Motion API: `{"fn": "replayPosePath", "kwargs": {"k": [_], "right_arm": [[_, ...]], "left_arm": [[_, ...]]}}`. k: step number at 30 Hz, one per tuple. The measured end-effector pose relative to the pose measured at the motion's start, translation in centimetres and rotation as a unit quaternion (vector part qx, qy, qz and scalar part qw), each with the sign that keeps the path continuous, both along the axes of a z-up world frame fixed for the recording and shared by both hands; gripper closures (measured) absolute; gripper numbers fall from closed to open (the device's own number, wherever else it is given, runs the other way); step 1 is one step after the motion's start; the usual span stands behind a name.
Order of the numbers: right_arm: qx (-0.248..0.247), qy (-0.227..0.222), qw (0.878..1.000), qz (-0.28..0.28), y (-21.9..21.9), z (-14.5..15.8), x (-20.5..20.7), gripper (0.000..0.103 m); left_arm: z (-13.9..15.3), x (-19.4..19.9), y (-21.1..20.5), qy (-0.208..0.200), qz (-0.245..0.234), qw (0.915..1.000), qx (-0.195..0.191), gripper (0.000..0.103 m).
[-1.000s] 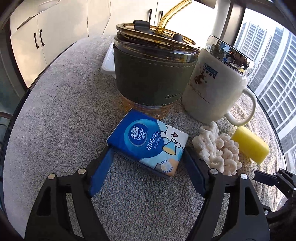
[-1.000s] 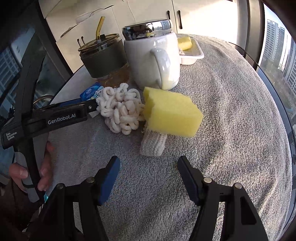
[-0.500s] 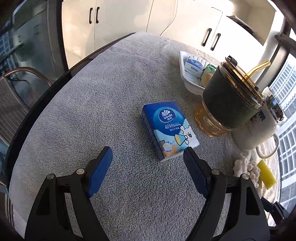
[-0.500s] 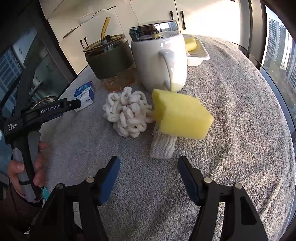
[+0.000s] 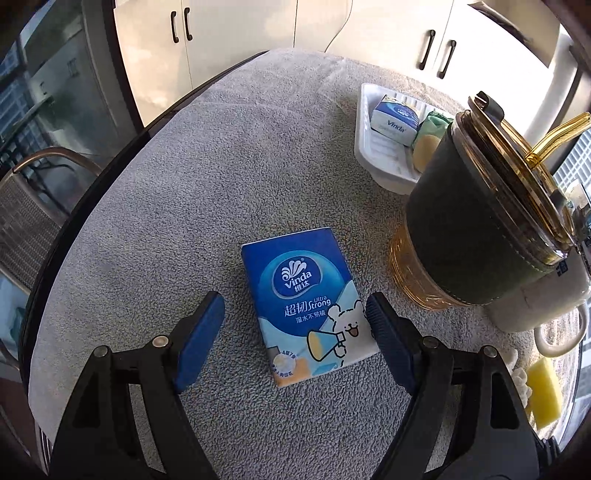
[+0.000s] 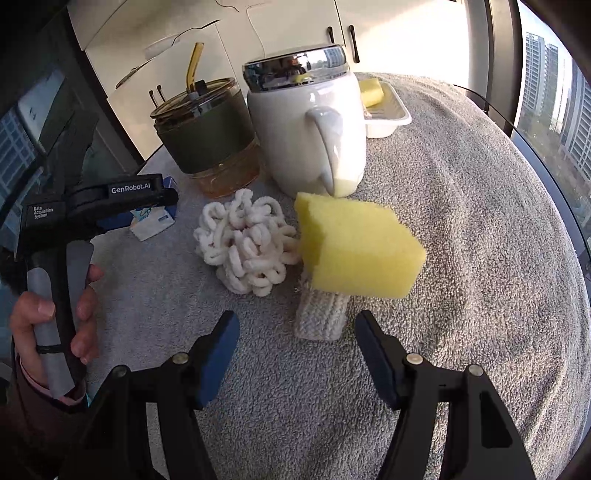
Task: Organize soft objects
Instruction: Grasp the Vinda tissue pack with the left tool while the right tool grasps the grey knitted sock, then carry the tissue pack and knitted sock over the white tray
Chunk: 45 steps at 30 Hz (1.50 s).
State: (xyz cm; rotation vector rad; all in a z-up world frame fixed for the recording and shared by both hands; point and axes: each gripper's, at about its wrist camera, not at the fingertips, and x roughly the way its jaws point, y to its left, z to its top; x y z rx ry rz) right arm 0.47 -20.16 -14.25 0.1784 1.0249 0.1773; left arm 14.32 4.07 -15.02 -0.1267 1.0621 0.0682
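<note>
tissue pack (image 5: 310, 306) laid flat on grey towel-covered desk (image 5: 207, 192), between spread jaws of left gripper (image 5: 295, 325), ungripped | right gripper (image 6: 295, 336) jaws released over towel before yellow sponge (image 6: 358, 247) | white cabinets (image 5: 229, 33) behind | tray's second pack (image 5: 395, 118) seen only by left view

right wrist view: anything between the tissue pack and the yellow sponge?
Yes. In the right wrist view the white looped scrubber lies between the tissue pack and the yellow sponge, touching the sponge's left side.
</note>
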Motion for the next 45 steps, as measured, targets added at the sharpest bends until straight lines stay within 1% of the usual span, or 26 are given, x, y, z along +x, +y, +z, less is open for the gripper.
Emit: {"fn": "replayPosePath", "kwargs": {"k": [1,2,3,4,5,6,7,8,10,12,15,17,23,26,28,30,33,34,37,45], "right_arm": [[-0.002,-0.005,1.000,-0.008,0.0,0.0,0.1,0.041],[-0.011,-0.009,1.000,-0.013,0.1,0.0,0.3,0.050],[-0.022,-0.008,1.000,-0.016,0.2,0.0,0.4,0.055],[-0.032,-0.008,0.999,-0.022,0.2,0.0,0.6,0.063],[-0.037,-0.007,0.999,-0.025,0.2,0.0,0.7,0.068],[-0.037,-0.007,0.999,-0.027,0.1,0.0,0.8,0.071],[-0.033,-0.006,0.999,-0.029,0.0,0.0,0.8,0.073],[-0.030,-0.005,0.999,-0.028,-0.1,0.0,0.8,0.075],[-0.032,-0.006,0.999,-0.019,0.0,0.0,0.5,0.075],[-0.035,-0.007,0.999,-0.014,0.1,0.2,0.2,0.076],[-0.030,-0.006,1.000,-0.004,0.4,0.5,-0.8,0.076],[-0.029,-0.004,1.000,-0.002,0.3,0.7,-1.3,0.076],[-0.029,-0.004,0.999,-0.012,-0.7,1.4,-2.4,0.076],[-0.032,-0.003,0.999,-0.025,-1.4,1.8,-2.9,0.076],[-0.027,-0.003,0.999,-0.030,-1.9,2.3,-3.4,0.076],[-0.011,-0.005,1.000,-0.028,-2.5,2.8,-4.0,0.076],[0.034,-0.013,0.999,-0.024,-3.3,3.5,-4.7,0.076],[0.031,-0.014,0.999,-0.028,-3.3,3.8,-4.8,0.076],[-0.012,-0.026,0.999,-0.042,-3.5,4.5,-5.3,0.075],[-0.047,-0.023,0.995,-0.088,-6.8,5.1,-5.5,0.075]], "left_arm": [[-0.2,0.1,0.1,0.003,0.004,1.0000,-0.001,0.024],[-0.5,0.2,0.2,0.007,0.006,1.0000,0.000,0.025],[-0.6,0.3,0.1,0.004,0.005,1.0000,0.005,0.026],[-0.6,0.2,-0.1,0.002,0.003,0.9999,0.014,0.026],[-0.7,0.2,-0.2,0.003,0.000,0.9998,0.021,0.028],[-0.6,0.1,-0.3,0.001,-0.002,0.9996,0.028,0.031],[-0.5,-0.3,-0.4,-0.005,-0.002,0.9995,0.031,0.044],[-0.3,-0.6,-0.3,-0.012,0.000,0.9994,0.032,0.052],[-0.2,-0.9,0.2,-0.015,-0.008,0.9998,0.015,0.052],[-0.1,-1.3,0.5,-0.013,-0.019,0.9997,0.008,0.052],[0.0,-1.8,1.5,-0.011,-0.024,0.9995,-0.017,0.052],[0.2,-2.3,1.9,-0.009,-0.028,0.9993,-0.022,0.052],[1.1,-3.8,2.5,-0.024,-0.039,0.9989,0.002,0.052],[1.5,-4.5,3.1,-0.028,-0.042,0.9987,0.003,0.052],[1.9,-4.9,3.5,-0.032,-0.043,0.9985,0.011,0.052],[2.3,-5.2,4.0,-0.038,-0.043,0.9983,0.013,0.052],[3.0,-5.7,4.6,-0.052,-0.040,0.9976,0.025,0.052],[3.1,-5.9,4.7,-0.057,-0.040,0.9972,0.028,0.052],[3.4,-6.0,5.3,-0.060,-0.035,0.9966,0.043,0.052],[3.6,-5.5,7.4,-0.058,-0.022,0.9965,0.055,0.052]]}}
